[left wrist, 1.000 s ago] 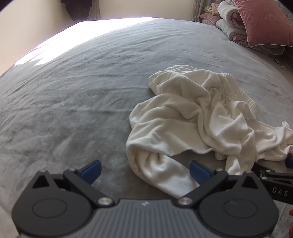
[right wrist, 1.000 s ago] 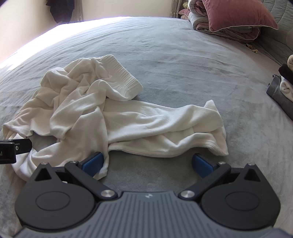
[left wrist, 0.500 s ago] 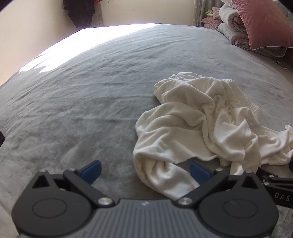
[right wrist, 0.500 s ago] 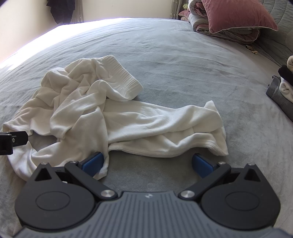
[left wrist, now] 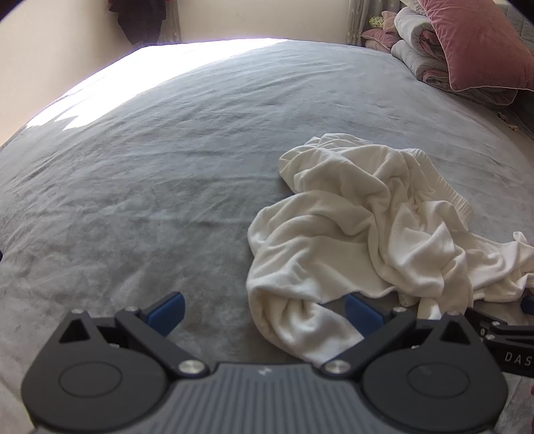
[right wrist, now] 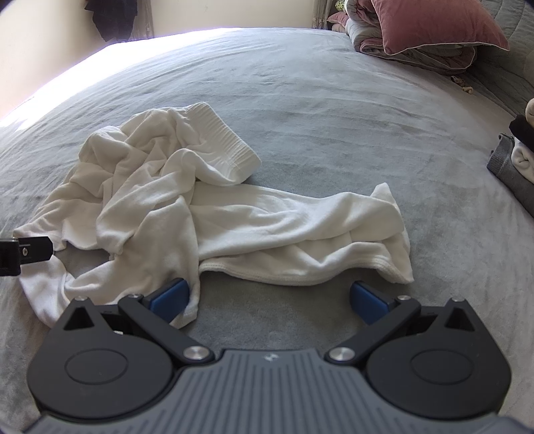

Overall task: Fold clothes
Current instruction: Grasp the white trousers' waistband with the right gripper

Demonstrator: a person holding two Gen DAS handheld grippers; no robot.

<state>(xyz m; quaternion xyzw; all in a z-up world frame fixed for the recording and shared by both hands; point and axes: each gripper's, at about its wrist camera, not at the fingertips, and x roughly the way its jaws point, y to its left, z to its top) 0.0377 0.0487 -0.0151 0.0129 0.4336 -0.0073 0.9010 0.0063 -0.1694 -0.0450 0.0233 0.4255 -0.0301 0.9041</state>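
Observation:
A crumpled white garment (left wrist: 363,233) with a ribbed waistband lies on the grey bed; in the right wrist view (right wrist: 207,213) one long part stretches to the right. My left gripper (left wrist: 263,315) is open and empty, low over the bed, with the garment's near end between its blue pads. My right gripper (right wrist: 268,298) is open and empty, just short of the garment's hemmed edge; its left pad (right wrist: 168,297) touches a hanging fold. Each gripper shows at the edge of the other's view.
The grey bedspread (left wrist: 133,187) spreads wide to the left and far side. A pink pillow on folded quilts (right wrist: 430,30) sits at the far right. Folded clothes (right wrist: 514,160) lie at the right edge. Dark clothing (left wrist: 138,16) hangs on the far wall.
My left gripper has drawn back and shifted left, so the garment sits further right and lower in its view. The right gripper has barely moved.

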